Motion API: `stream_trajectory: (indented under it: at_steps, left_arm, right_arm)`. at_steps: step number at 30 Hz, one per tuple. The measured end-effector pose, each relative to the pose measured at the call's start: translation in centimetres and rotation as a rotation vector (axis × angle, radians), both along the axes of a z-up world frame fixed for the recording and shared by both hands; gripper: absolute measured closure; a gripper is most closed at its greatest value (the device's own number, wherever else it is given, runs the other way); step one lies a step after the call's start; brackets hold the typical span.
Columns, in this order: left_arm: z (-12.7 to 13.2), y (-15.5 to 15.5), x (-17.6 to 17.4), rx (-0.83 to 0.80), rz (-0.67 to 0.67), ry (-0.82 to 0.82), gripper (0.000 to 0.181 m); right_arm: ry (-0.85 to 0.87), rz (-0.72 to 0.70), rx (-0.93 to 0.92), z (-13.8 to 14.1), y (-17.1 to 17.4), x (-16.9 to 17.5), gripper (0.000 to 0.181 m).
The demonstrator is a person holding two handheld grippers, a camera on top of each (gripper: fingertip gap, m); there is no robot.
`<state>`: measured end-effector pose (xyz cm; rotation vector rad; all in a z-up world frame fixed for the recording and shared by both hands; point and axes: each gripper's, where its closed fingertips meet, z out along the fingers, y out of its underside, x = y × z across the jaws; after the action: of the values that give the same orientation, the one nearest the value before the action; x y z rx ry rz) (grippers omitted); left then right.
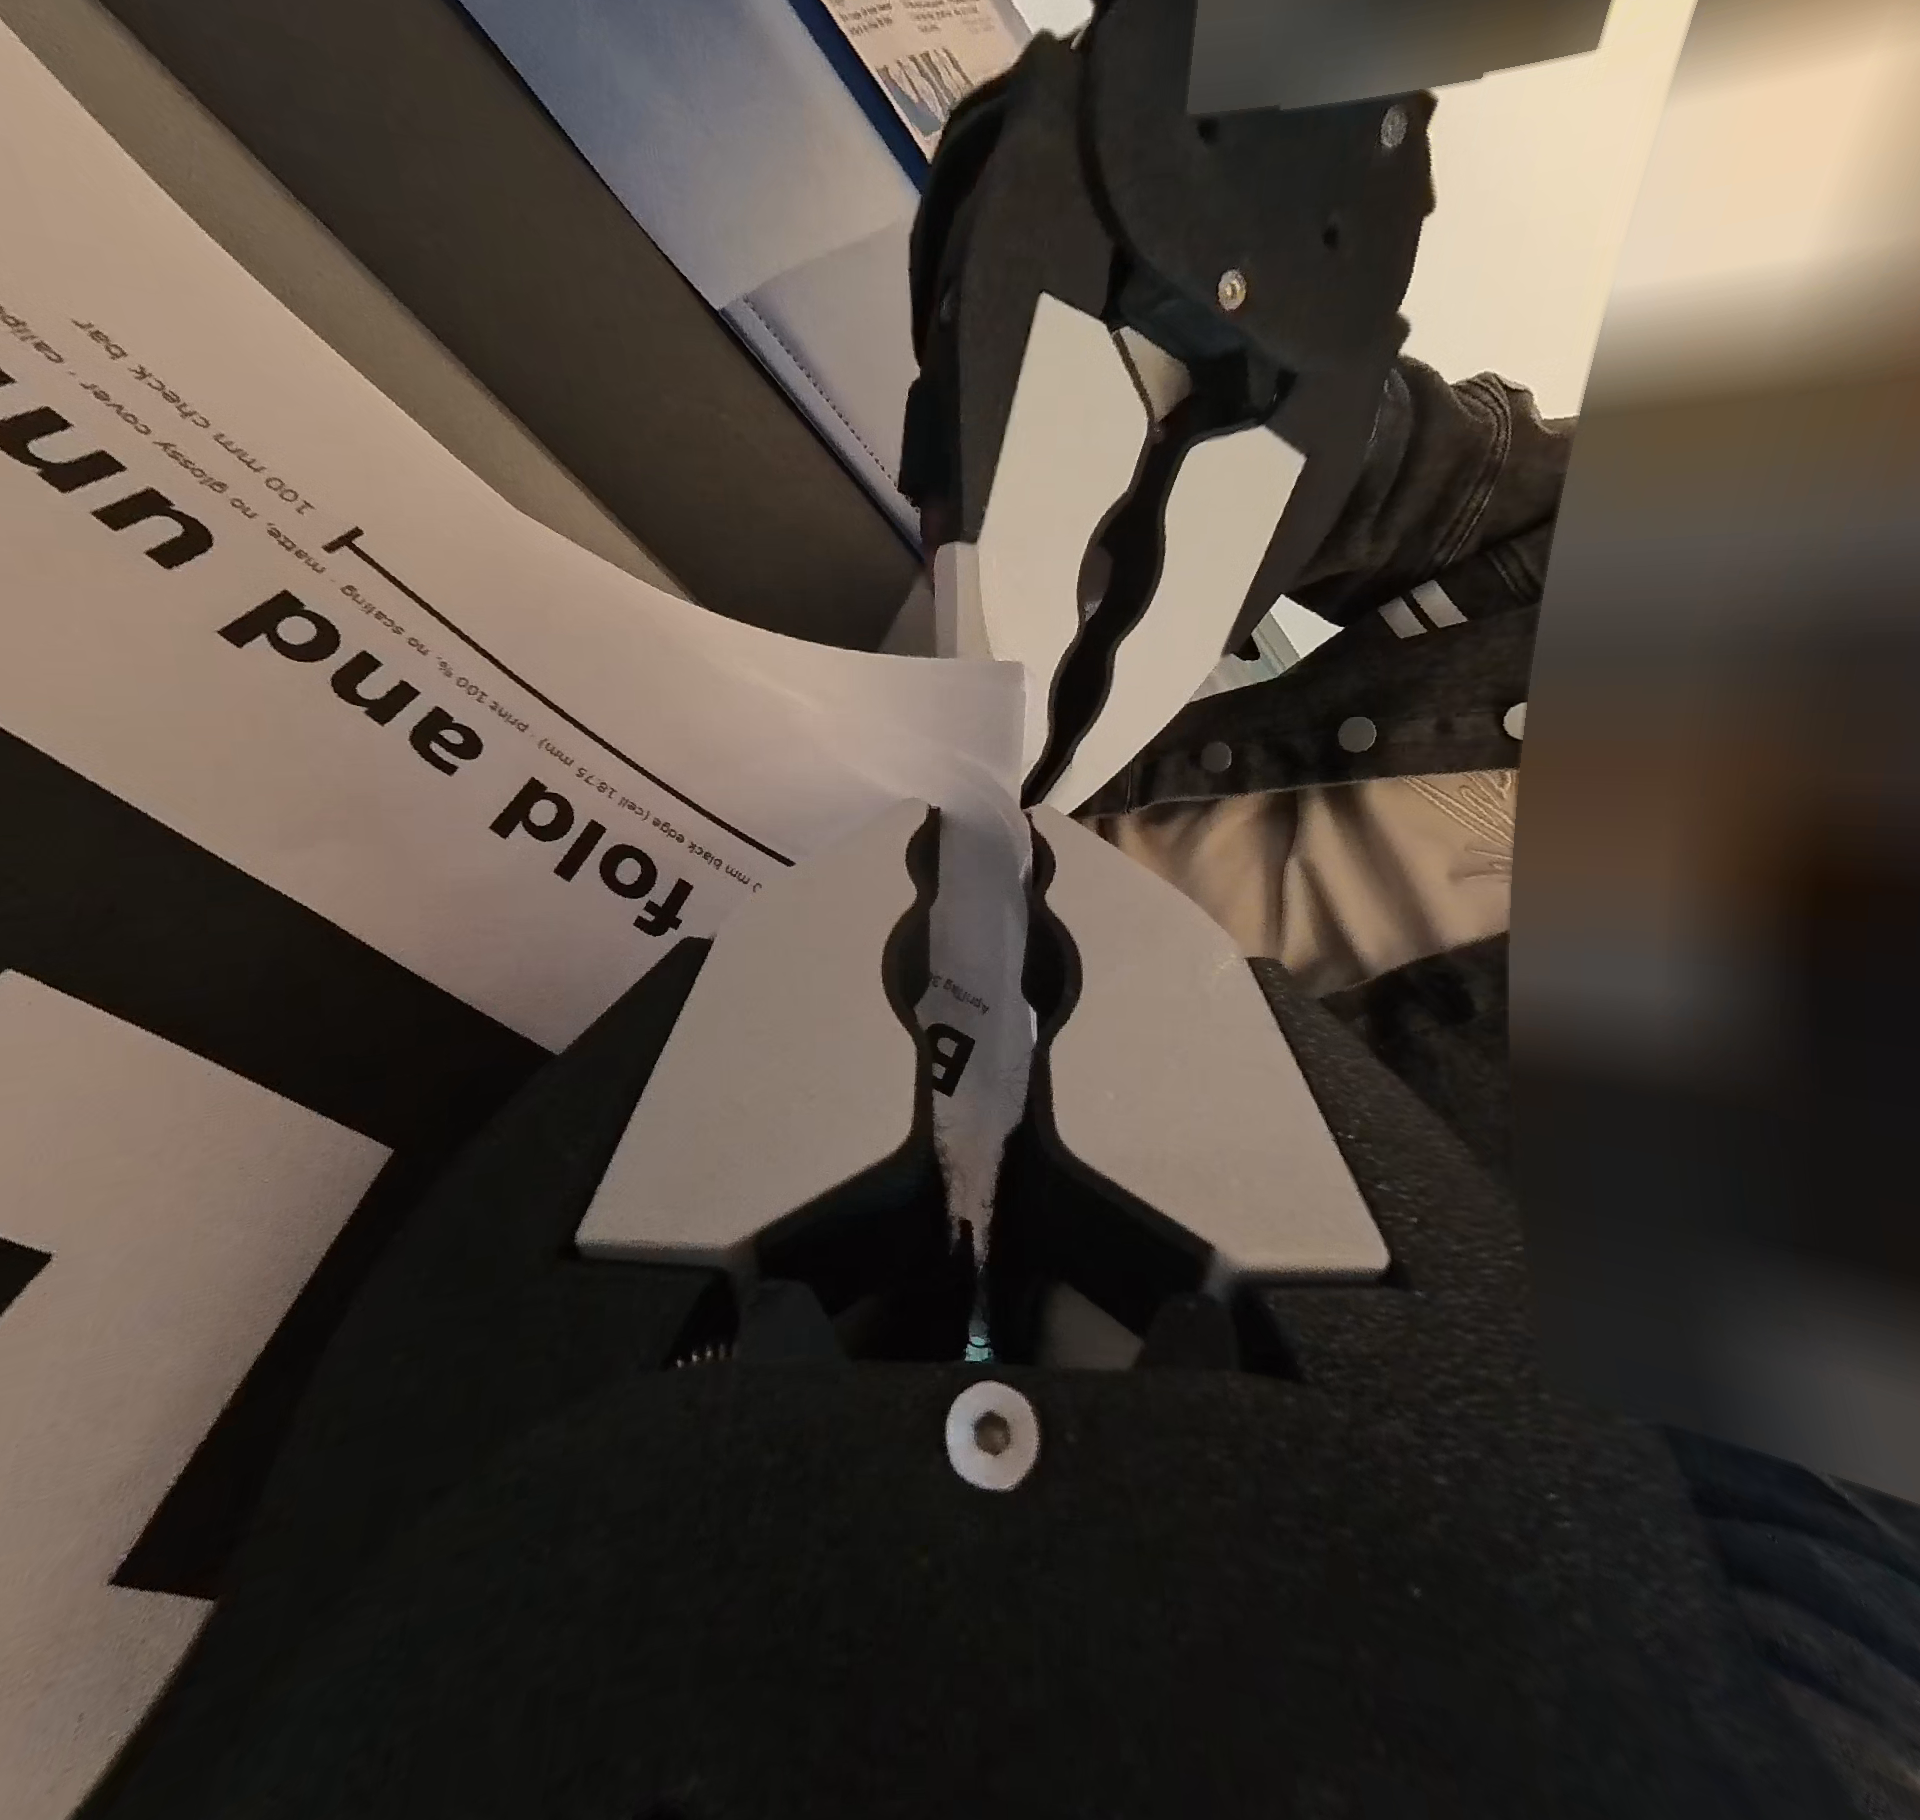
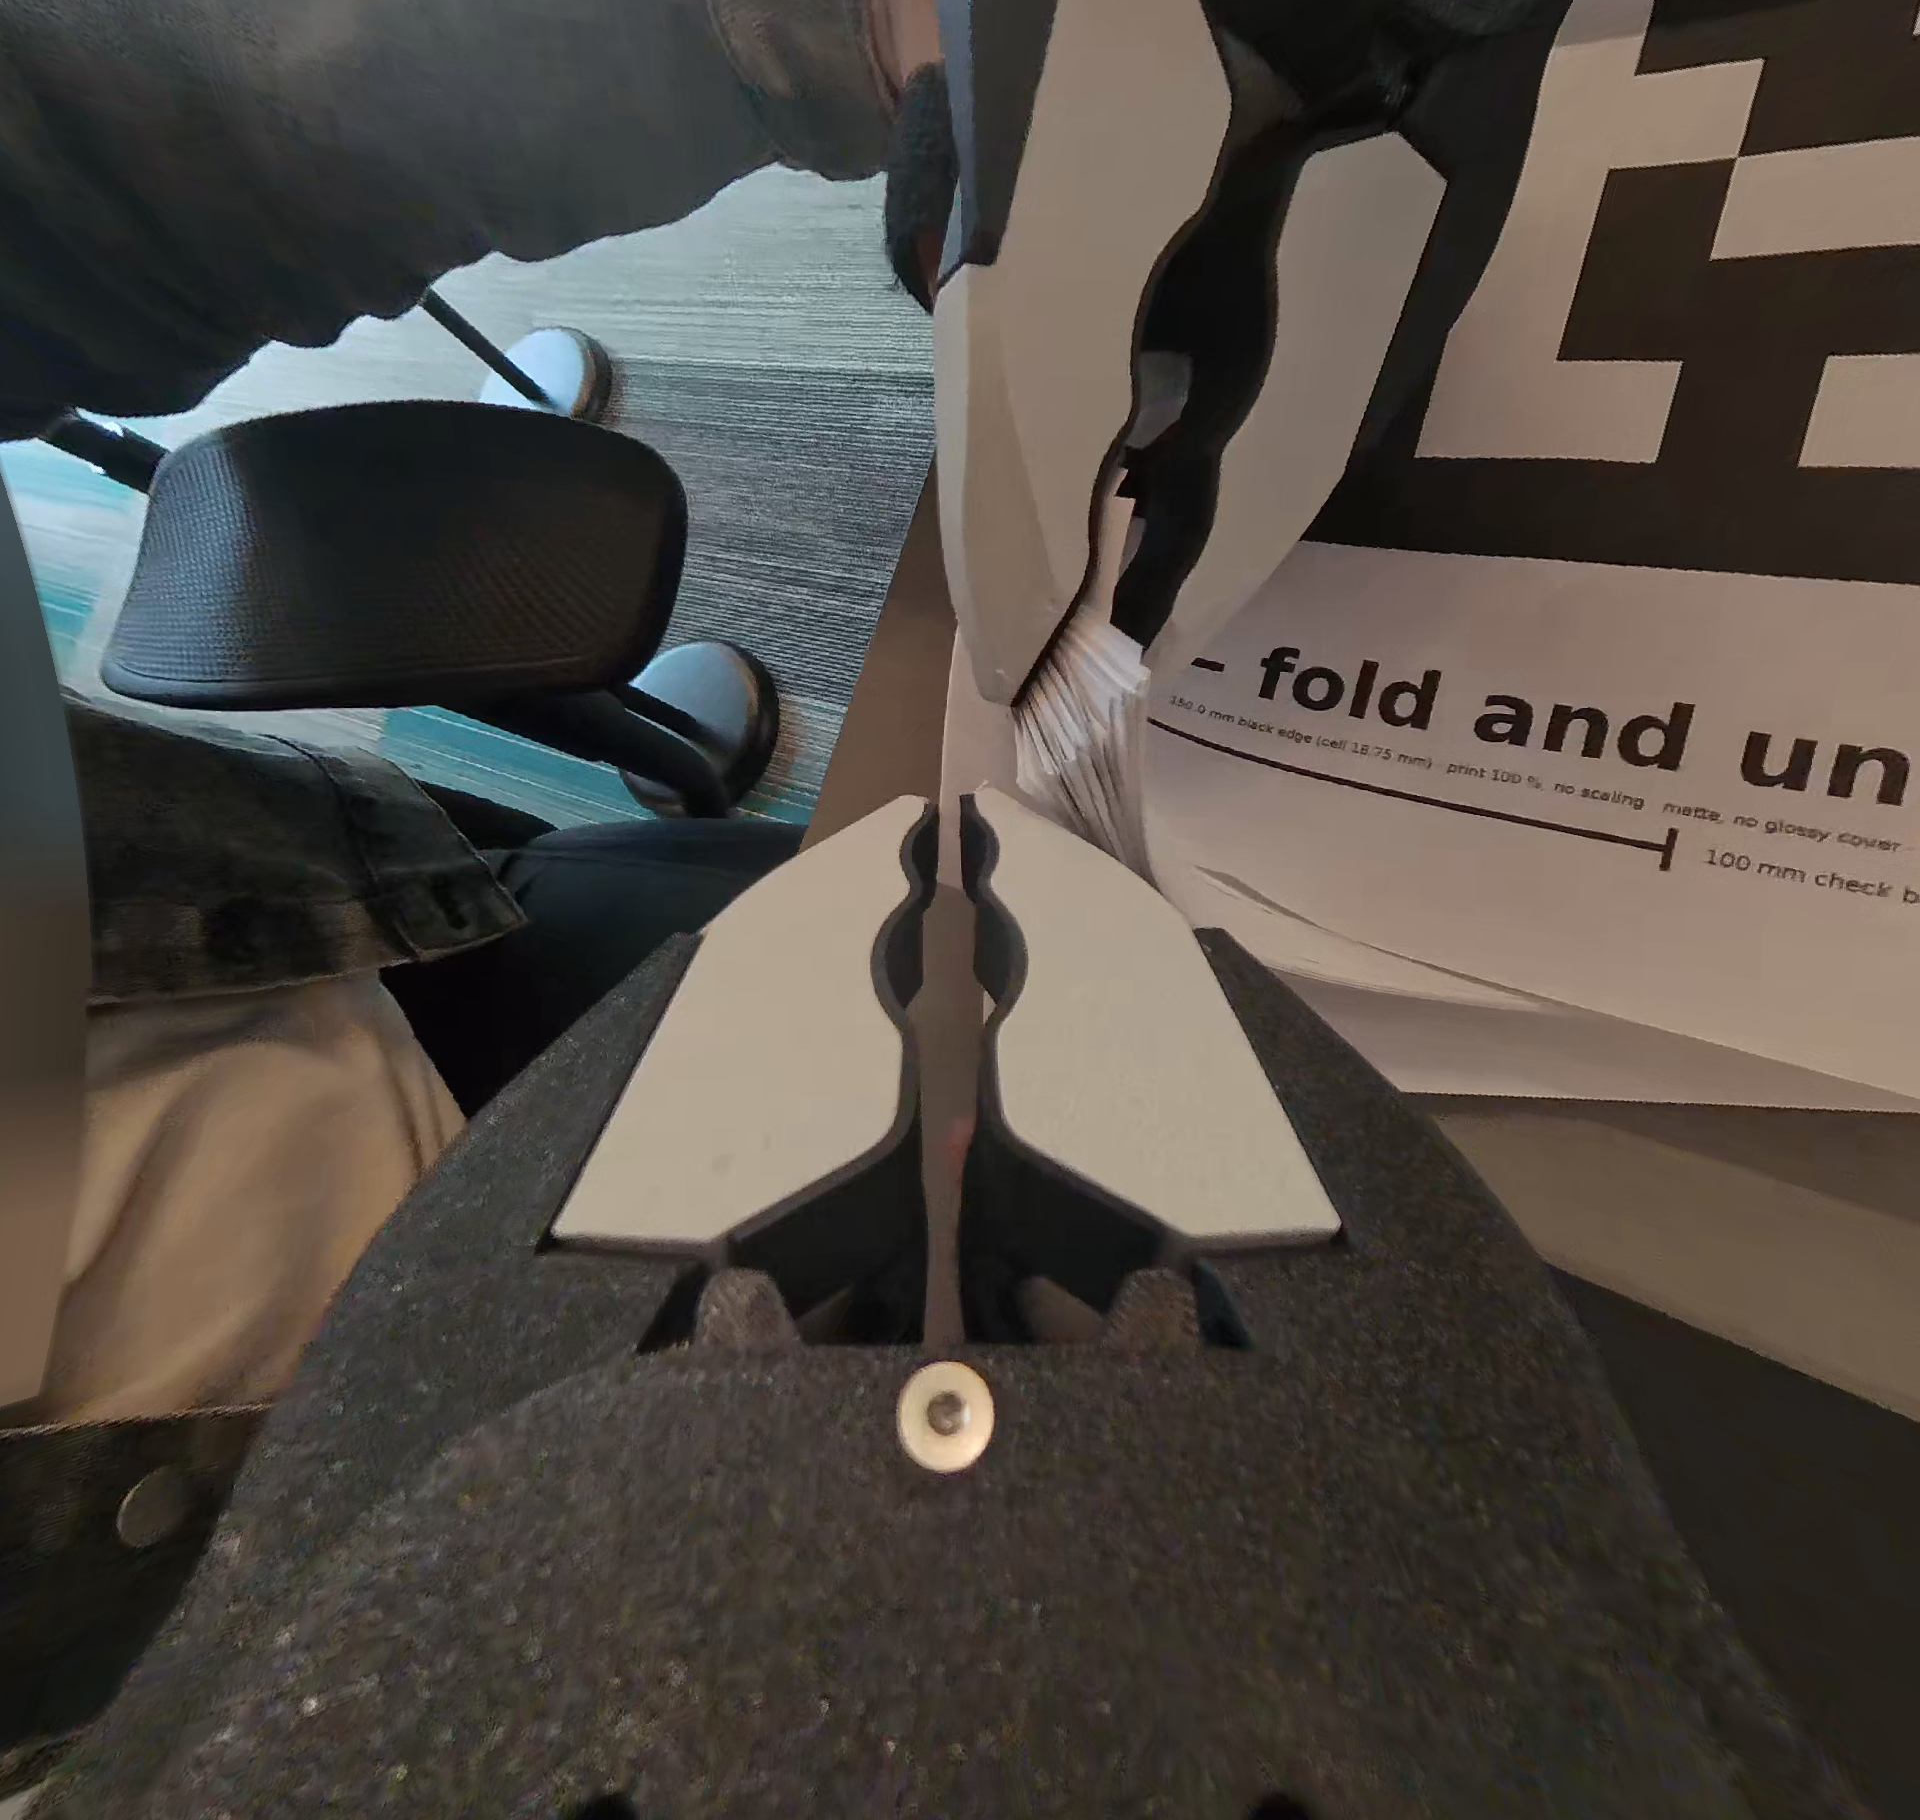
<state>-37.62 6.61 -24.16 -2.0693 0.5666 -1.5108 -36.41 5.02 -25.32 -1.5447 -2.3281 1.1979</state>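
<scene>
A white paper sheet printed with large black squares and lines of text is held between both grippers. My left gripper is shut on a crumpled corner of the sheet, which bunches between its grey fingers. My right gripper comes in from above and pinches the same sheet just beyond the left one's tips. In the right wrist view, my right gripper is shut on the sheet's thin edge, seen edge-on. The left gripper clamps pleated paper just above it. The rest of the sheet spreads to the right.
A dark table surface lies under the sheet. A black office chair stands on striped grey carpet to the left. A person's dark sleeve and jacket are close by. A white panel with a blue edge stands behind.
</scene>
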Motion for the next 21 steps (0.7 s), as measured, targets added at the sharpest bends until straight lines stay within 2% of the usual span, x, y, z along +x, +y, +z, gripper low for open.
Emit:
stream_trajectory:
  at_steps: [1, 15, 21]
  left_arm:
    - [0.0, 0.0, 0.0, -0.002, -0.001, 0.000, 0.168]
    - [0.0, 0.0, 0.0, -0.008, -0.001, -0.005, 0.168]
    - [0.6, 0.2, -0.5, -0.017, 0.016, -0.066, 0.168]
  right_arm:
    - [-0.007, -0.003, -0.008, 0.0, 0.0, 0.0, 0.178]
    - [-0.034, -0.008, -0.039, -0.1, -0.1, -0.2, 0.179]
    - [0.027, -0.005, -0.004, 1.0, 0.3, -0.9, 0.181]
